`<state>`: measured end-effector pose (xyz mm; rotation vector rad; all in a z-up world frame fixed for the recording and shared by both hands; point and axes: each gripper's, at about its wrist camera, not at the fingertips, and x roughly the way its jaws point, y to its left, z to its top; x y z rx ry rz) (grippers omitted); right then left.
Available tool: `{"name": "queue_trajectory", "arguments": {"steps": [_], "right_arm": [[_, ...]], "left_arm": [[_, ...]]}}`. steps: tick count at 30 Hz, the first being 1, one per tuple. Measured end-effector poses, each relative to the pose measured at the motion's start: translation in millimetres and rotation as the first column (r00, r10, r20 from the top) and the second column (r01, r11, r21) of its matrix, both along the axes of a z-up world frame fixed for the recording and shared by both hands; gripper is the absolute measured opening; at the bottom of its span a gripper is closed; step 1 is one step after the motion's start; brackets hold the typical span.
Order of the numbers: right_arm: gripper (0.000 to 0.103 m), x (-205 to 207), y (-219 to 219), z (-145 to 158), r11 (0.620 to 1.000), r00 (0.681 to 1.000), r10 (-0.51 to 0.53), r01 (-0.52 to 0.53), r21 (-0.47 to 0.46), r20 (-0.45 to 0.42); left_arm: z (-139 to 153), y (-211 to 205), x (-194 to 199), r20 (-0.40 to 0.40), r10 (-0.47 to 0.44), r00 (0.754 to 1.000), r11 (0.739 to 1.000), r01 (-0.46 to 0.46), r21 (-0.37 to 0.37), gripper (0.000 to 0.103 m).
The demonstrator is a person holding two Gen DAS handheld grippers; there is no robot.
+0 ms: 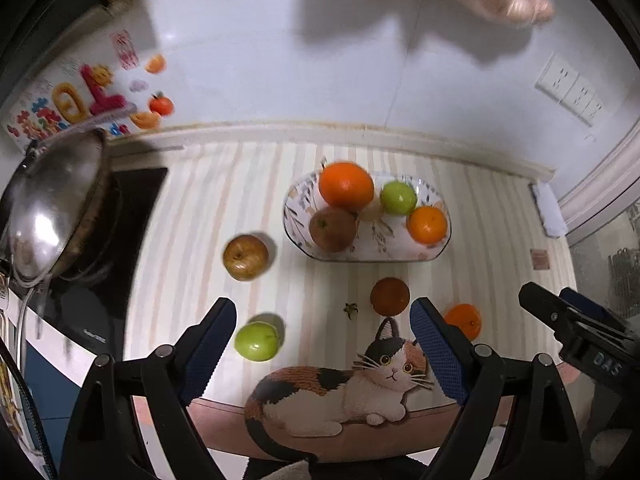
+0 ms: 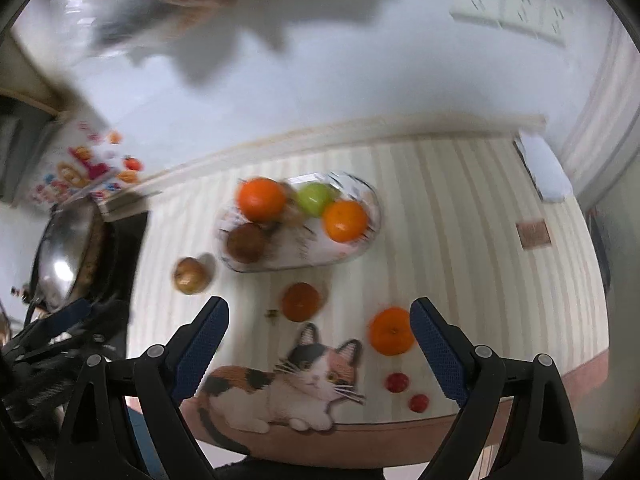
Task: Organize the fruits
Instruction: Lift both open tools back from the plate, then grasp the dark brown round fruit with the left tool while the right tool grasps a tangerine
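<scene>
Striped mat (image 1: pixel 208 216), plate (image 1: pixel 400 250) holding two oranges, green apple, brown fruit, both grippers' jaws open, empty.

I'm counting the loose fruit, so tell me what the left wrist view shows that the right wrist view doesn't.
Only the left wrist view shows the loose green apple. Only the right wrist view shows two small red fruits near the mat's front edge. Both show the fruit plate, the brownish apple beside it, a dark orange and a bright orange.
</scene>
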<state>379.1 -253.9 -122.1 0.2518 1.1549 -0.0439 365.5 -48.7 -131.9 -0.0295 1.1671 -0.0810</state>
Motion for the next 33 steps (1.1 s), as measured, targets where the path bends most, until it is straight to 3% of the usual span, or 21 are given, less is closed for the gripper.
{"name": "queue_trajectory", "arguments": {"steps": [5,9,12,17,18,21,25,33], "right_arm": [[0.094,18,-40,-75,0.997,0.985,-0.063,0.071,0.04,-0.162],[0.094,24,-62,-135,0.99,0.958,-0.095,0.119,0.074,-0.272],[0.092,26,-68,-169,0.988,0.941,-0.105,0.135,0.074,-0.322],[0.091,27,-68,-198,0.987,0.926,-0.104,0.142,0.08,-0.363],[0.09,27,-68,-204,0.987,0.923,-0.104,0.142,0.077,-0.371],[0.087,29,-66,-214,0.988,0.916,-0.094,0.134,0.076,-0.391],[0.083,28,-64,-225,0.99,0.909,-0.086,0.125,0.069,-0.408],[0.067,29,-51,-227,0.996,0.92,-0.051,0.073,0.042,-0.388]], "left_arm": [[-52,-29,38,-0.126,-0.045,0.991,0.999,0.045,-0.001,0.089],[-98,-54,61,-0.23,-0.084,0.97,0.996,0.082,-0.018,0.089],[-132,-77,74,-0.309,-0.138,0.941,0.99,0.131,-0.044,0.089],[-181,-99,85,-0.425,-0.166,0.89,0.986,0.139,-0.093,0.089],[-188,-102,86,-0.436,-0.166,0.884,0.986,0.139,-0.095,0.089],[-201,-109,87,-0.451,-0.17,0.876,0.985,0.144,-0.09,0.074],[-205,-116,86,-0.427,-0.17,0.888,0.985,0.164,-0.052,0.054],[-200,-122,80,-0.38,-0.188,0.906,0.981,0.194,-0.021,0.053]]}}
